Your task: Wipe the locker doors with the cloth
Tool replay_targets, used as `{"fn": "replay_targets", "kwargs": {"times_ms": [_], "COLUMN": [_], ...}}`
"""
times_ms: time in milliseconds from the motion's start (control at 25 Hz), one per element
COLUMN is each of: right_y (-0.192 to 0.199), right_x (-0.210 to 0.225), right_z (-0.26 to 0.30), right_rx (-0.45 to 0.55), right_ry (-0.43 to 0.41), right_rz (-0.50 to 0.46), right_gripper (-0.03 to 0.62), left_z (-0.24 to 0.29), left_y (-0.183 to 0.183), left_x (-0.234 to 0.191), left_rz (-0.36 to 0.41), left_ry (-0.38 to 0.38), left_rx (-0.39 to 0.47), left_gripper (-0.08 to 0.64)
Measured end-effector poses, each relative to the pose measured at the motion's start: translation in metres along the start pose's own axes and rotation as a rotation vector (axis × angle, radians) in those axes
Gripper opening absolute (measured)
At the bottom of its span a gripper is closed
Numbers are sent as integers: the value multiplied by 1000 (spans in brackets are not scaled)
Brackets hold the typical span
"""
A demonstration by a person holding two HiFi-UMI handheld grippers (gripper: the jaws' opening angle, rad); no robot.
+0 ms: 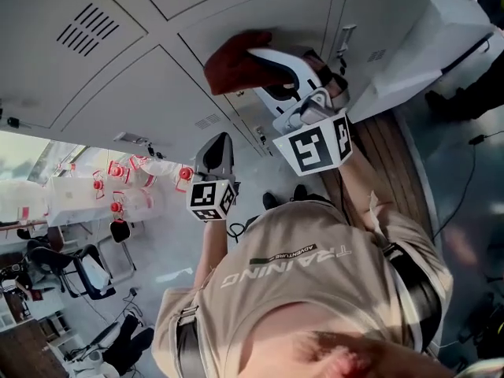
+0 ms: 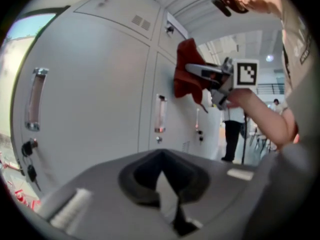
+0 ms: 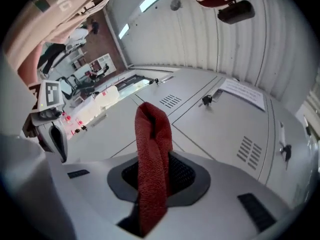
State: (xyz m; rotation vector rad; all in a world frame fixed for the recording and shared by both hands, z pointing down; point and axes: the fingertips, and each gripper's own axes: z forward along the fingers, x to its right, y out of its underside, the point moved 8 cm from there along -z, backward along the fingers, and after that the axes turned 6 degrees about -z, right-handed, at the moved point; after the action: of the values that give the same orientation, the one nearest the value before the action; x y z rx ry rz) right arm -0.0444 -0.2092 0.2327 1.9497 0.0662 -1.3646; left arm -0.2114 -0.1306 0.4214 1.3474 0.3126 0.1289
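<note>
right jaws: the right gripper (image 3: pixel 151 186) is clamped on a folded red cloth (image 3: pixel 152 144), which fills the gap between the jaws. the fold stands out ahead of them, so fabric rather than plastic meets the metal.
cloth: bunched into a thick pad. in the head view it looks pressed to the locker doors (image 3: pixel 227 121), close to a seam between two doors and below a louvred vent (image 3: pixel 170 100). whether it is in full contact cannot be told.
left jaws: the left gripper (image 2: pixel 167 196) has its jaws drawn together with nothing between them. it hangs lower down and apart from the cloth, probably kept clear of the wiping path.
door fittings: a clear handle (image 2: pixel 34 99) and hanging keys (image 2: pixel 27 154) sit near one door's edge. another handle (image 2: pixel 160 114) is on the next door.
step in hand: judged as wiping high on a door. the pale panels show no marks, so progress cannot be read.
next move: likely strokes along the panel towards its edge, with pressure kept on.
risk: the loose fold could snag on a handle or key.
</note>
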Motion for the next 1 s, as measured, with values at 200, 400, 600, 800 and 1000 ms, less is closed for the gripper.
{"fn": "replay_targets", "kwargs": {"times_ms": [200, 400, 600, 800, 1000], "right_y": [-34, -48, -43, -37, -10], "right_x": [24, 28, 13, -2, -36], "right_z": [19, 42, 69, 72, 61], "right_rx": [-73, -175, -276, -307, -341], "right_ry": [137, 208, 234, 271, 141], "right_rz": [-264, -497, -600, -601, -556], "right_gripper": [61, 61, 61, 61, 61], "left_z": [-1, -2, -10, -20, -25], "left_y": [-4, -2, -3, -1, 3], "left_x": [-9, -11, -16, -31, -37], "left_rz": [-7, -15, -22, -23, -25], "left_ry": [31, 56, 31, 11, 7], "left_rx": [28, 44, 64, 62, 49], "left_gripper": [6, 6, 6, 6, 6]}}
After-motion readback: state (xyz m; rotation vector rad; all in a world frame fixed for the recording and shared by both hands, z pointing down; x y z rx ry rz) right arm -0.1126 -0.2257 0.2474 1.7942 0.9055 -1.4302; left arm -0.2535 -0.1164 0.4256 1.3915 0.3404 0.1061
